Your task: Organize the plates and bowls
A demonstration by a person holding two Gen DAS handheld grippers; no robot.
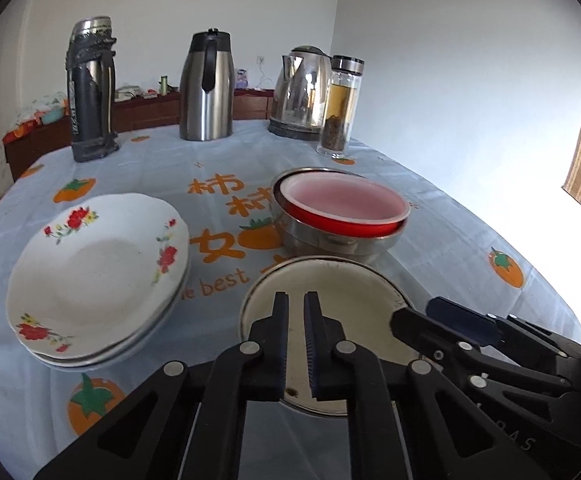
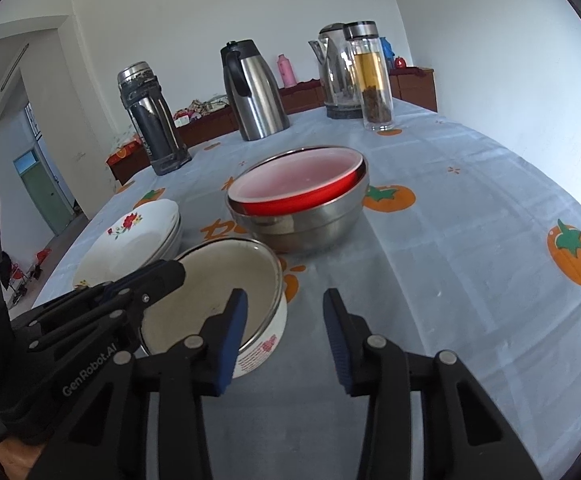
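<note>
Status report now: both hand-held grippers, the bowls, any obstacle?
Left hand-held gripper nearly shut over enamel bowl; grip unclear. Right hand-held gripper open, empty. Red bowl nested in steel bowl.

Persimmon-print tablecloth [image 1: 442,216], dark thermos [image 1: 90,92], steel carafe [image 1: 207,88], electric kettle [image 1: 302,92], glass tea bottle [image 1: 340,108]

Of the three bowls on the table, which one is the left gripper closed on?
The white enamel bowl nearest the camera. The left gripper pinches its near rim, while the red bowl sits untouched inside the steel bowl farther back.
</note>
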